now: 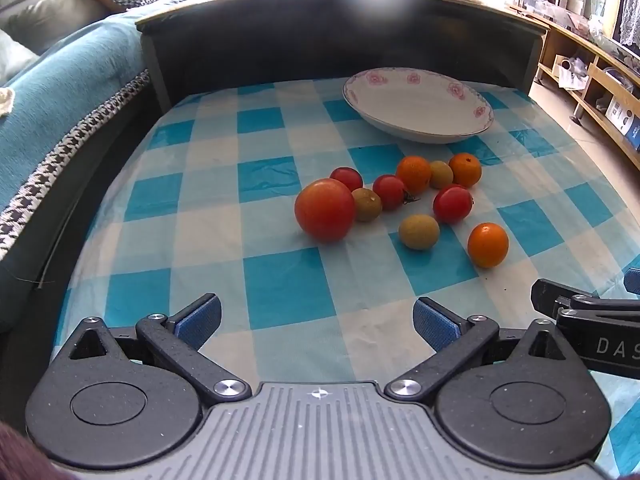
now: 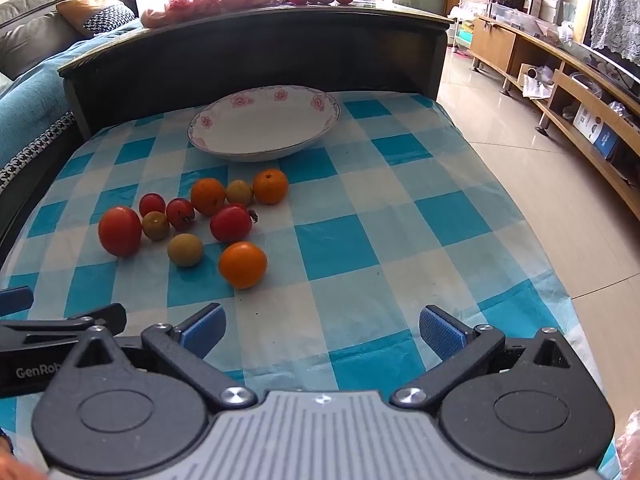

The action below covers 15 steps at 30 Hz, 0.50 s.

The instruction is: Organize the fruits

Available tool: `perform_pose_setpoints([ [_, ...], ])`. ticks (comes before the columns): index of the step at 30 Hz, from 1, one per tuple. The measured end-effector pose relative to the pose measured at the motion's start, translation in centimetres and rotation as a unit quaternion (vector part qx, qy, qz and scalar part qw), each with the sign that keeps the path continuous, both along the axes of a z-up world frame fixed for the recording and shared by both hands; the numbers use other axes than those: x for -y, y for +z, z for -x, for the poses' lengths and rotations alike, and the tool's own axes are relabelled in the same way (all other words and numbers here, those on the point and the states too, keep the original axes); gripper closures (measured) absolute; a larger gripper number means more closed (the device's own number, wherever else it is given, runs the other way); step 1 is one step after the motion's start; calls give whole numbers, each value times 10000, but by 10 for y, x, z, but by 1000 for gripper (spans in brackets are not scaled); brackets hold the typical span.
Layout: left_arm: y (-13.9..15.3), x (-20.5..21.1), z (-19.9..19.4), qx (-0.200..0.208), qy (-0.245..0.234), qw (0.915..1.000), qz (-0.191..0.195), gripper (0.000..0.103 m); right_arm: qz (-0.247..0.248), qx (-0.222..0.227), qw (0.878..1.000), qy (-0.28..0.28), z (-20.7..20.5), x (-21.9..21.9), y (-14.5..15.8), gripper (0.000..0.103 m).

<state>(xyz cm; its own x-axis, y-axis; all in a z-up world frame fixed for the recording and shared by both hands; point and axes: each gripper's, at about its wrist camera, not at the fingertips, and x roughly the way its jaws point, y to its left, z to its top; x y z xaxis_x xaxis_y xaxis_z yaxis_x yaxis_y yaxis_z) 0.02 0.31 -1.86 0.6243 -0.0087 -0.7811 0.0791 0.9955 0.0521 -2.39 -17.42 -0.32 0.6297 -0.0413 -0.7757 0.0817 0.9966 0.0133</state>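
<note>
— Looking down the left gripper (image 1: 316, 320), what do you get?
— Both blue pads spread wide apart at the bottom of the frame, nothing between them, only the blue-and-white checked cloth (image 1: 280, 288) underneath. The fruits sit right of centre: a large tomato (image 1: 325, 210), small red tomatoes, three oranges and a few yellow-green round fruits, bunched loosely together.
— And the plate (image 1: 418, 132)?
— Upper right of centre, beyond the fruits, white with pink flowers on its rim, nothing in it.
— How about the right gripper (image 2: 322, 330)?
— Same stance: jaws fully apart, gripping nothing, over bare cloth at the bottom of its frame. In that view the fruit cluster lies left of centre, with one orange (image 2: 243, 265) nearest the gripper, and the plate sits above them, centre-left.
— Do the grippers see each other?
— Yes, each shows at the other frame's lower edge.
</note>
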Motion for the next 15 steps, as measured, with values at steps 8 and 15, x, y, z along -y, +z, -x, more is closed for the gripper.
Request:
perform_pose_setpoints([
  [8,1,0,-2,-41,52,10000,24,0,41,-63,10000,-10,-1,0,-3,0],
  [15,1,-1,-4,-85,27,10000,42,0,67,-107,9999,31,-1,-1,-4,0],
])
